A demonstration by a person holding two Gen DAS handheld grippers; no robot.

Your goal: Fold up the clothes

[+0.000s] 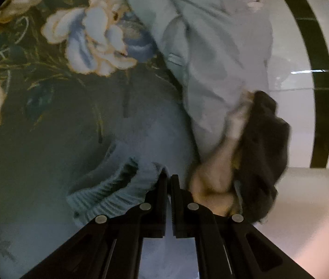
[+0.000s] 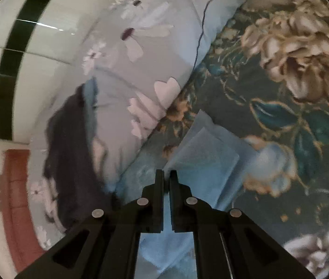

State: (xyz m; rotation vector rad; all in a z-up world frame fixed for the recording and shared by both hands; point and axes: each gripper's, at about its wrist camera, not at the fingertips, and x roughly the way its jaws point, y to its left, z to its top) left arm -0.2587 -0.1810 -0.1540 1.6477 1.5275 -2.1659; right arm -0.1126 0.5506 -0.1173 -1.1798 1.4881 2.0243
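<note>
Both grippers pinch the same light blue garment point(image 2: 206, 153), which lies on a bed with a dark floral bedspread point(image 2: 280, 116). The left gripper point(image 1: 168, 176) has its jaws nearly closed on the ribbed hem point(image 1: 108, 190), and the right gripper point(image 2: 166, 173) clamps narrowly on a smooth edge with a flat fold beyond it, probably to lift and lay the cloth over. A pale flowered pillow point(image 2: 141, 58) lies at the far side, with a dark cloth point(image 2: 71, 162) heaped against it, crowding the folding space. Beyond is a white tiled wall point(image 2: 48, 23).
</note>
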